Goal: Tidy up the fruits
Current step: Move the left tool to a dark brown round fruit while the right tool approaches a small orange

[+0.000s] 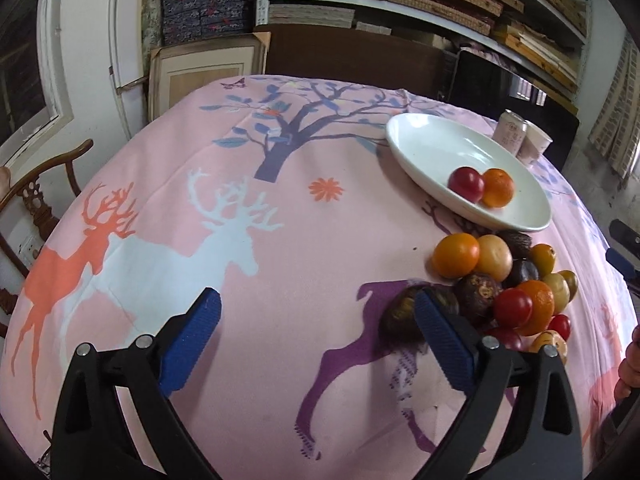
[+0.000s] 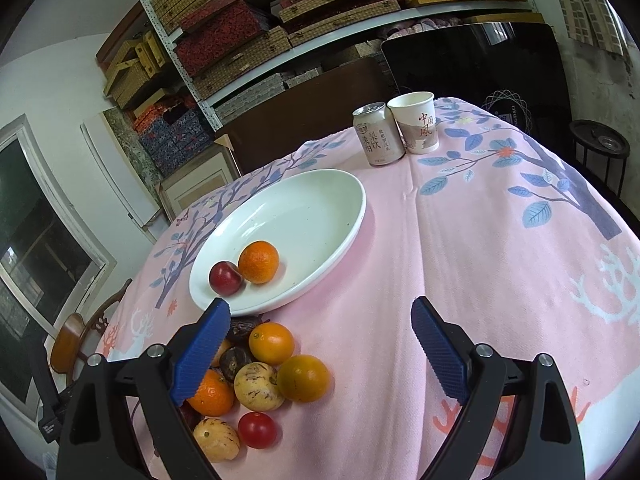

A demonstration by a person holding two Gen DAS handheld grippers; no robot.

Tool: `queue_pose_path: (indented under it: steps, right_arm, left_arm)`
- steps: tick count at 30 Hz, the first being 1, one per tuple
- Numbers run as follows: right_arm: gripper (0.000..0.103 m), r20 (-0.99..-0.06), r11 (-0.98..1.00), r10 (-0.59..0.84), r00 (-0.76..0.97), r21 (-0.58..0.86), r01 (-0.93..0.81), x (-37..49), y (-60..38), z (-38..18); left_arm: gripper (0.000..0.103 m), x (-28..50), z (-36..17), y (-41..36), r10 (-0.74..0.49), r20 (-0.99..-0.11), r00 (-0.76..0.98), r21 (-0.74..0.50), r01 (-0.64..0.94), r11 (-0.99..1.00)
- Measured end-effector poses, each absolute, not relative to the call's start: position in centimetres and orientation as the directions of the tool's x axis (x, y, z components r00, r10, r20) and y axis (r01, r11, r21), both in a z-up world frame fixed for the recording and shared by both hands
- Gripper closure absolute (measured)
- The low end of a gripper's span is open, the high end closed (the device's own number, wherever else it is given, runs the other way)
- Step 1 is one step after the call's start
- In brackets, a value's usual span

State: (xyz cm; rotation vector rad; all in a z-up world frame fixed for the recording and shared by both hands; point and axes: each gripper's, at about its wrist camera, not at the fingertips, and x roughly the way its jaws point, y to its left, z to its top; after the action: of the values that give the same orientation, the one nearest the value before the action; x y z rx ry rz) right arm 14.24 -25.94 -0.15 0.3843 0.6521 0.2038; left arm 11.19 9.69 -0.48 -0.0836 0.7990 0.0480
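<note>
A white plate (image 2: 304, 216) stands on a table covered with a pink cloth (image 1: 280, 240) printed with deer and trees. In the plate lie two fruits that touch each other: a dark red plum (image 2: 226, 278) and an orange (image 2: 259, 262). Just beside the near rim of the plate, on the cloth, there is a pile of fruit (image 2: 256, 380): oranges, pale speckled yellow fruits, small red ones and a few dark brown ones, all pressed close together. The left gripper (image 1: 316, 336) is released, its blue fingers wide apart above the cloth; its right finger stands in front of a dark brown fruit (image 1: 400, 312) at the edge of the pile, and nothing is between the fingers. The right gripper (image 2: 320, 348) is also released and holds nothing; its left finger covers part of the pile. At the far side of the table a drink can (image 2: 378, 134) and a paper cup (image 2: 416, 122) stand upright, touching each other.
</note>
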Motion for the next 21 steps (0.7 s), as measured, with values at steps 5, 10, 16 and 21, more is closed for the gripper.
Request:
queue_pose_path:
  steps: [5, 10, 16, 21]
  right_arm:
    - [0.010, -0.558, 0.915, 0.298, 0.775, 0.397, -0.066, 14.2, -25.6, -0.2]
    - [0.010, -0.561, 0.918, 0.296, 0.773, 0.391, -0.068, 14.2, -25.5, -0.2]
    - [0.010, -0.568, 0.925, 0.293, 0.770, 0.373, -0.076, 14.2, -25.1, -0.3]
    - [0.010, -0.573, 0.928, 0.291, 0.766, 0.362, -0.081, 14.2, -24.8, -0.4]
  left_arm:
    - [0.007, 10.8, -0.8, 7.2, 0.013, -0.715, 0.699, 0.022, 0.003, 1.000]
    - [0.007, 10.6, -1.2, 5.3, 0.005, -0.719, 0.695, 0.076, 0.071, 0.995]
    - [0.007, 10.9, -2.3, 3.9, 0.001, -0.742, 0.671, 0.113, 0.124, 0.986]
    - [0.008, 11.4, -2.4, 4.1, -0.048, -0.747, 0.664, 0.064, 0.143, 0.988]
